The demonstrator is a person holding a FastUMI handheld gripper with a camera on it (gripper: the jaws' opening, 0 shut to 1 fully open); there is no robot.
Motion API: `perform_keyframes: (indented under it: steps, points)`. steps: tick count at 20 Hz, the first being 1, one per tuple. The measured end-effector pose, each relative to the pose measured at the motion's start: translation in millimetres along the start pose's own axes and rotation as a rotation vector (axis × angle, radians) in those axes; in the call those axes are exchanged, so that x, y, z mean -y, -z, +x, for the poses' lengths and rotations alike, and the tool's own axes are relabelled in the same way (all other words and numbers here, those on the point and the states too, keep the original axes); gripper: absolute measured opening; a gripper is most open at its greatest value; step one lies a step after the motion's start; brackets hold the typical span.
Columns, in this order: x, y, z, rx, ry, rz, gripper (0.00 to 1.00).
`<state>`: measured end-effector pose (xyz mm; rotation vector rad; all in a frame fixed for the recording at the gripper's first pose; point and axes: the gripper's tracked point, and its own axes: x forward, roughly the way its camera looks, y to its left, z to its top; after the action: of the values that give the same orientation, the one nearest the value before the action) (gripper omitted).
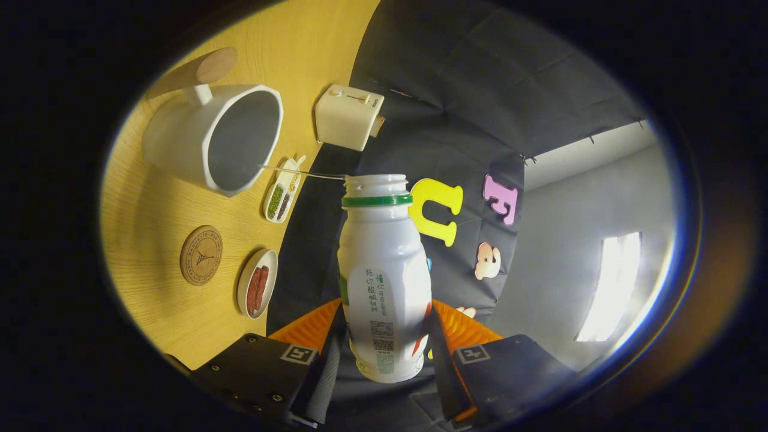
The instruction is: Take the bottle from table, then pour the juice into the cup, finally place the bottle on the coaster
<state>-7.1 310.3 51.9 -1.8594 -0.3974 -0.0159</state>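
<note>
the gripper (384, 336) has its fingers closed against both sides of a white bottle (384, 282), cap off, green ring at its neck, tipped so a thin clear stream runs from its mouth to the rim of the white cup (207, 141). the cup's inside looks grey; its fill i cannot tell. beside it lie a divided dish (282, 192) of green and dark beans and a small plate (257, 291) of red strips. a round cork coaster (201, 255) lies bare on the yellow wooden counter (150, 210), near a cream toaster (348, 117). beyond, grey wall and a bright window (612, 288).

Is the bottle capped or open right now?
Open: the bottle, held between the gripper fingers, shows a bare threaded neck, no cap.
</note>
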Motion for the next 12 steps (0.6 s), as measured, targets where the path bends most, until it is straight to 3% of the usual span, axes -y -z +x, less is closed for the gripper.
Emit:
perform_keyframes:
  steps: [12]
  points:
    - [4.7, -3.2, 0.5, 0.023, 0.016, -0.038, 0.69]
